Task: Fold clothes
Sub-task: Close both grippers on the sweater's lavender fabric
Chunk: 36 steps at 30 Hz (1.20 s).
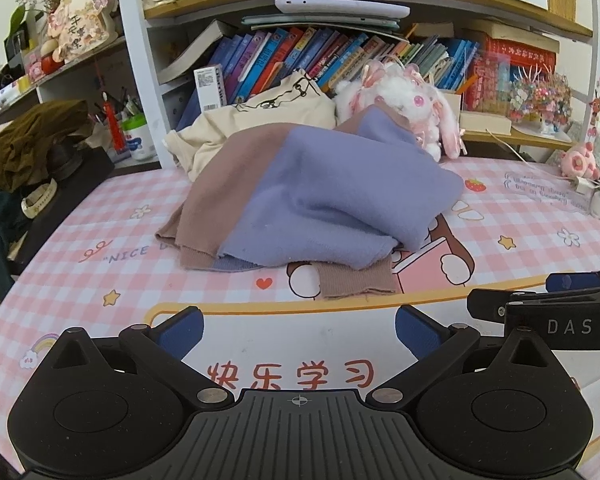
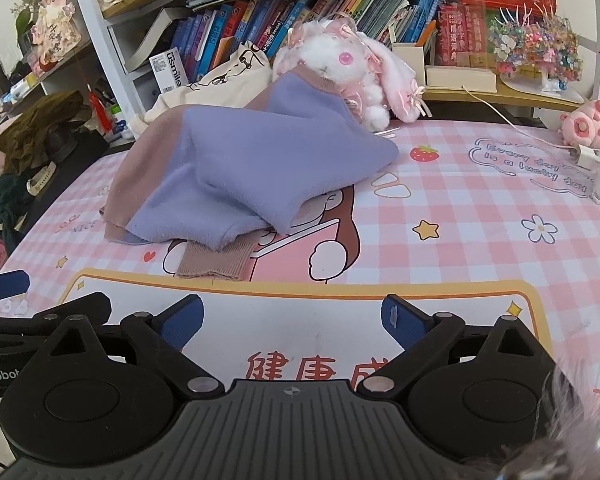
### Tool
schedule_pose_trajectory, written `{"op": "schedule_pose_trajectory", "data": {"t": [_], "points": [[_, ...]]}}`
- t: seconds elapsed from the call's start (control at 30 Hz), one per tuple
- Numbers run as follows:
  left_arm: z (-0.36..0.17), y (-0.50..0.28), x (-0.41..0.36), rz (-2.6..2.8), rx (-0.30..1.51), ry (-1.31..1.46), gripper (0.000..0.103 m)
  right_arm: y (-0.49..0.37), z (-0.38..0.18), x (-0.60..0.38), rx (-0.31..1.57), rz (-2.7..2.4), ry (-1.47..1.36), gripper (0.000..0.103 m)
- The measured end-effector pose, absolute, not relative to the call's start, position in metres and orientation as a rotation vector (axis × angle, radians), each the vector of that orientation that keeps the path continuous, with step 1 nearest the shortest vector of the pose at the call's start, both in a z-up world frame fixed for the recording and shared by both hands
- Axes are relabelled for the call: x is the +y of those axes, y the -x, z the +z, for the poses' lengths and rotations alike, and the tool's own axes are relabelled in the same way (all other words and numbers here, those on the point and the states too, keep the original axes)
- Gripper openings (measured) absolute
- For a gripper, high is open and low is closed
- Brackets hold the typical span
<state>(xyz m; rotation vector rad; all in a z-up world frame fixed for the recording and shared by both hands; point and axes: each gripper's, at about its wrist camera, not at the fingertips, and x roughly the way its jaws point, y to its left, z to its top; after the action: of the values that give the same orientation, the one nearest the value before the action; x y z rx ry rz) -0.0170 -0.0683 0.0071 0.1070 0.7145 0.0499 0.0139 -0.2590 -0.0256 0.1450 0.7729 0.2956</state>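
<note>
Worktop (image 1: 100, 216) carries a pink checked cartoon mat. Lavender-and-mauve sweater (image 1: 320, 188) lies crumpled mid-mat, its far end raised against a white plush rabbit (image 1: 404, 100); one mauve ribbed cuff (image 1: 356, 282) sticks out from the near edge. A cream garment (image 1: 256, 116) is bunched behind it, by the bookshelf (image 1: 340, 20). Left claw (image 1: 298, 330) hovers over the mat's near edge, spread, holding nothing. Right claw (image 2: 294, 320) alongside it, likewise spread and empty, well apart from the sweater.
</note>
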Motion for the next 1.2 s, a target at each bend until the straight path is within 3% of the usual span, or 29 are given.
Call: {"op": "schedule_pose_trajectory", "data": {"t": [0.17,0.4,0.9,1.0,1.1,1.17,1.2], "points": [[0.004,0.011,-0.075,0.041,0.726,-0.137,0.102,-0.021,-0.03,-0.266,0.794,0.295,-0.172,0.096],[-0.008,-0.014,-0.092,0.005,0.743,-0.242,0.101,-0.047,-0.041,-0.285,0.847,0.317,-0.297,0.081],[-0.061,-0.107,-0.186,-0.079,0.638,-0.624,0.099,-0.069,-0.042,-0.346,0.863,0.187,-0.504,0.079],[-0.073,-0.123,-0.193,-0.039,0.634,-0.683,0.088,-0.066,-0.048,-0.36,0.886,0.167,-0.572,0.08],[-0.075,-0.128,-0.186,-0.038,0.619,-0.688,0.086,-0.062,-0.049,-0.369,0.883,0.153,-0.619,0.08],[-0.074,-0.129,-0.18,-0.046,0.61,-0.684,0.07,-0.061,-0.049,-0.373,0.88,0.153,-0.645,0.08],[-0.071,-0.129,-0.176,-0.057,0.614,-0.669,0.046,-0.061,-0.049,-0.374,0.88,0.161,-0.671,0.08]]}}
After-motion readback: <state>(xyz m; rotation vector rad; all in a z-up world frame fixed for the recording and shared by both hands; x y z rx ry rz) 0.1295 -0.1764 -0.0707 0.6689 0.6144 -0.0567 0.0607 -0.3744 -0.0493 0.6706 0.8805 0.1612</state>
